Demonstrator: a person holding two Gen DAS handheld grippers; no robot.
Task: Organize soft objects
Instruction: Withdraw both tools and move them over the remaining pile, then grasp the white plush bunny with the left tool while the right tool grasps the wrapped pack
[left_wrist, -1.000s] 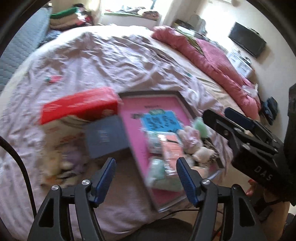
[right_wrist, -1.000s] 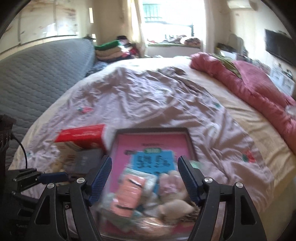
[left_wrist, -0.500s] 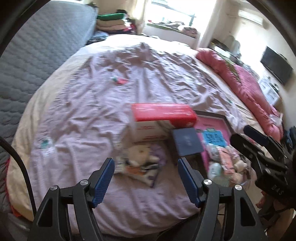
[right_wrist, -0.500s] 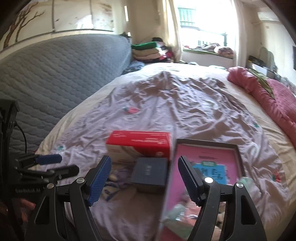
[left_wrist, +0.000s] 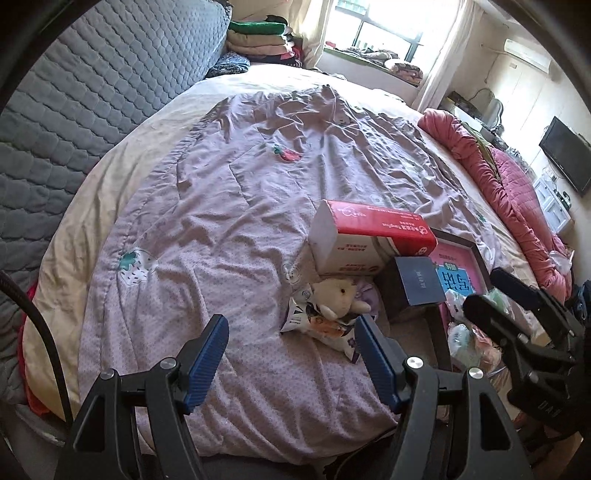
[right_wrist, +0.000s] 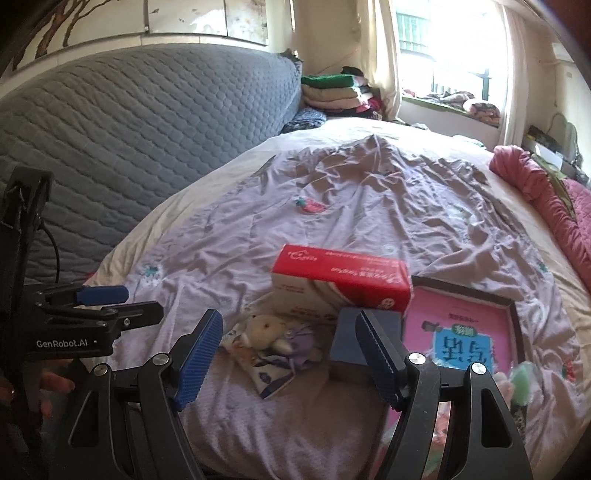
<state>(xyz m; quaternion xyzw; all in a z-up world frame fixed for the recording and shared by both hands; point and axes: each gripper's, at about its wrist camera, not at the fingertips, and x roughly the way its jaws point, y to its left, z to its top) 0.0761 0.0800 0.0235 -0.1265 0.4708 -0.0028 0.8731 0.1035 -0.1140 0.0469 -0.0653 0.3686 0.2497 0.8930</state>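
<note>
Both the left tongs (left_wrist: 290, 354) and right tongs (right_wrist: 288, 354) hung released and empty over the bed (left_wrist: 229, 206), the plush rabbit (left_wrist: 338, 295) just ahead between their tips atop a crinkly packet (left_wrist: 321, 326), likely light, squashy, best pinched across its body.

Cream plush rabbit (left_wrist: 338, 295) on printed packet (left_wrist: 317, 326), beside red-topped box (left_wrist: 364, 236), on lilac bedspread (left_wrist: 240, 229).

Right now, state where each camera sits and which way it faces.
Left wrist: on the left gripper, angled down over the bed at the plush rabbit; right gripper at the right edge.
Right wrist: on the right gripper, facing the headboard; left gripper and a hand show.
Shared: rabbit, red box.
</note>
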